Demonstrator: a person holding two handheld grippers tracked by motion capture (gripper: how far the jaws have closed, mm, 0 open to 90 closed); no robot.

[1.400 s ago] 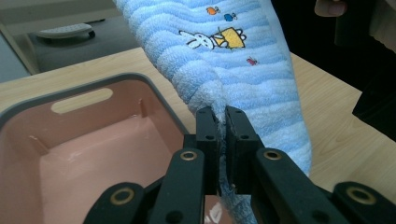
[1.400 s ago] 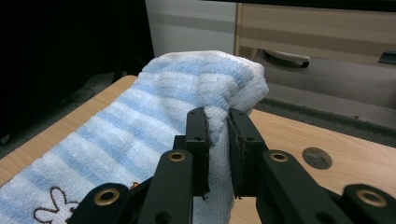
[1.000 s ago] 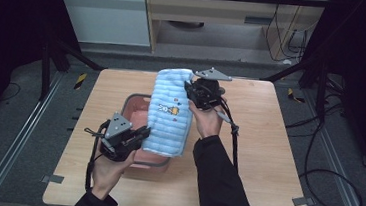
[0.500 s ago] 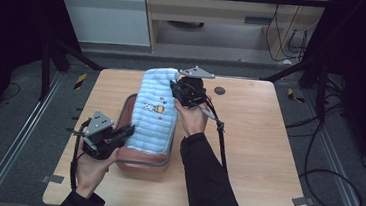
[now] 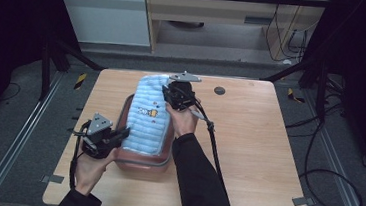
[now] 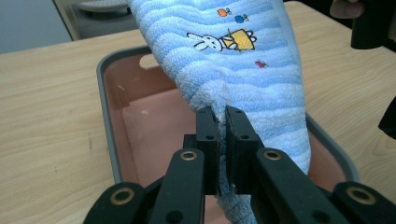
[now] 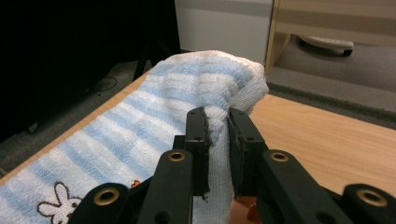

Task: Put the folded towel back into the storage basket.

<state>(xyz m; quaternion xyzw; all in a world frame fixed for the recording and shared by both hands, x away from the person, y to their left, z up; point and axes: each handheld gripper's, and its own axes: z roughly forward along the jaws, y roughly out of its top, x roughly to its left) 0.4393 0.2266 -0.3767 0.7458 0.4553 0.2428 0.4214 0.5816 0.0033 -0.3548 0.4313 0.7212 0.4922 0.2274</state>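
Note:
A blue-and-white striped towel (image 5: 147, 115) with a rabbit print (image 6: 205, 43) is stretched above a pink tray (image 5: 141, 160) with a grey rim (image 6: 103, 116) on the wooden table. My left gripper (image 5: 120, 136) is shut on the towel's near end (image 6: 222, 122) over the tray's front left. At the far end my right gripper (image 5: 168, 92) is shut on a bunched corner of the towel (image 7: 219, 119), just past the tray's back edge. The towel (image 7: 140, 126) slopes down between the two grippers and hides most of the tray's inside.
The wooden table (image 5: 258, 139) has bare room to the right of the tray and along the front. A small dark round disc (image 5: 219, 90) lies near the back edge. The right gripper's cable (image 5: 215, 146) trails across the table. Metal rails run along both sides of the floor.
Both grippers have carried the towel leftward and lower over the tray. The left gripper has moved toward the table's front left, stretching the towel out longer.

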